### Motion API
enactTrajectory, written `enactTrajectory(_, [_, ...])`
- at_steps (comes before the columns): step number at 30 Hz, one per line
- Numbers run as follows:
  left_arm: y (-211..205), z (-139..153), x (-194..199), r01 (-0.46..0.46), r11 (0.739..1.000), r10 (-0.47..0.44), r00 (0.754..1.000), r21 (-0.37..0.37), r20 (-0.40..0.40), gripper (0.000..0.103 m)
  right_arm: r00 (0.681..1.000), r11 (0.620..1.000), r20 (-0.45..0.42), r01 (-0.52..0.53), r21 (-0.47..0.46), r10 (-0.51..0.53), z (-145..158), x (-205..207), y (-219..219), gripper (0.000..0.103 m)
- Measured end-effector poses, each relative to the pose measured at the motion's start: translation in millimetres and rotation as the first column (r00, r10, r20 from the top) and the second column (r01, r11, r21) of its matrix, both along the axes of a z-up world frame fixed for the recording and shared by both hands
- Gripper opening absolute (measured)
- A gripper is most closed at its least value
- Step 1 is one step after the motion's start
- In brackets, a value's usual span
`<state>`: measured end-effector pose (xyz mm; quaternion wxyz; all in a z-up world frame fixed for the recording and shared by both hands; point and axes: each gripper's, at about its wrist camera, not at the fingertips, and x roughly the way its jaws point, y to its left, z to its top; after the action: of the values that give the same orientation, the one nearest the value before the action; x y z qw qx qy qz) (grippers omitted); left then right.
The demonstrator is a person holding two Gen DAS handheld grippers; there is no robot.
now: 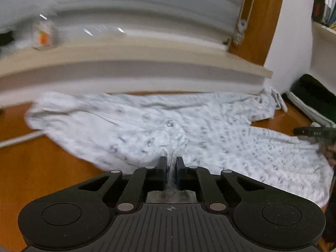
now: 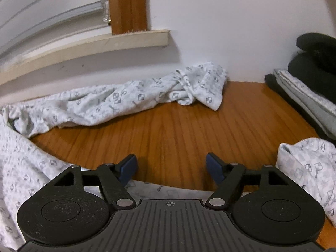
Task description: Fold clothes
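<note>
Left gripper (image 1: 170, 163) is pinching the patterned garment (image 1: 189, 130) thinly; right gripper (image 2: 171, 169) is gaping wide over the table's (image 2: 178, 130) near edge, so I'm worrying the fabric slips out.

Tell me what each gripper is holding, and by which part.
The left gripper is shut on a pinched fold of the garment, near its near edge. The right gripper is open over the table and holds nothing.

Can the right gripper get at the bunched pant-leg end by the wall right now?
Probably yes: right gripper is open and empty, only bare table lies between its fingers and the bunched pant-leg end.
</note>
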<state>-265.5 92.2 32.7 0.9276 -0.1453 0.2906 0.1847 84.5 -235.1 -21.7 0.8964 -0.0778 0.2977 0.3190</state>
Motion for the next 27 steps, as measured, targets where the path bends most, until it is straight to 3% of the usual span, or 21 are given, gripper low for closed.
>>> enactTrajectory(2, [5.3,7.2,-31.7,-0.031,0.999,0.031,0.999,0.026,0.006,0.009,1.000,1.000,-0.005,0.007,0.010,-0.006,0.3,0.7,-2.4,0.073])
enactTrajectory(8, [28.5,12.5,-94.3,-0.076,0.997,0.076,0.996,-0.006,-0.035,0.011,1.000,1.000,0.004,0.006,-0.011,-0.006,-0.3,-1.1,0.5,0.074])
enactTrajectory(12, [36.6,15.2,-100.9,-0.113,0.994,0.112,0.993,-0.009,-0.028,0.037,1.000,1.000,0.009,0.002,-0.022,-0.002,-0.7,-1.8,2.1,0.075])
enactTrajectory(13, [39.0,17.9,-100.2,-0.125,0.992,0.125,0.992,-0.012,-0.013,0.038,1.000,1.000,0.009,0.002,-0.023,-0.002,-0.6,-1.8,2.3,0.076])
enactTrajectory(17, [35.1,34.7,-73.4,-0.109,0.994,0.108,0.994,0.027,0.029,0.044,1.000,1.000,0.005,-0.001,-0.018,0.001,-0.6,-1.4,1.9,0.077])
enactTrajectory(21, [14.6,38.3,-20.2,-0.025,0.995,0.025,1.000,0.099,0.003,0.049,1.000,1.000,0.005,-0.002,-0.018,0.002,-0.4,-1.4,2.0,0.077])
enactTrajectory(27, [-8.8,17.3,56.5,0.109,0.988,-0.103,0.993,0.114,-0.052,0.051,1.000,1.000,0.006,-0.003,-0.019,0.003,-0.3,-1.7,2.3,0.077])
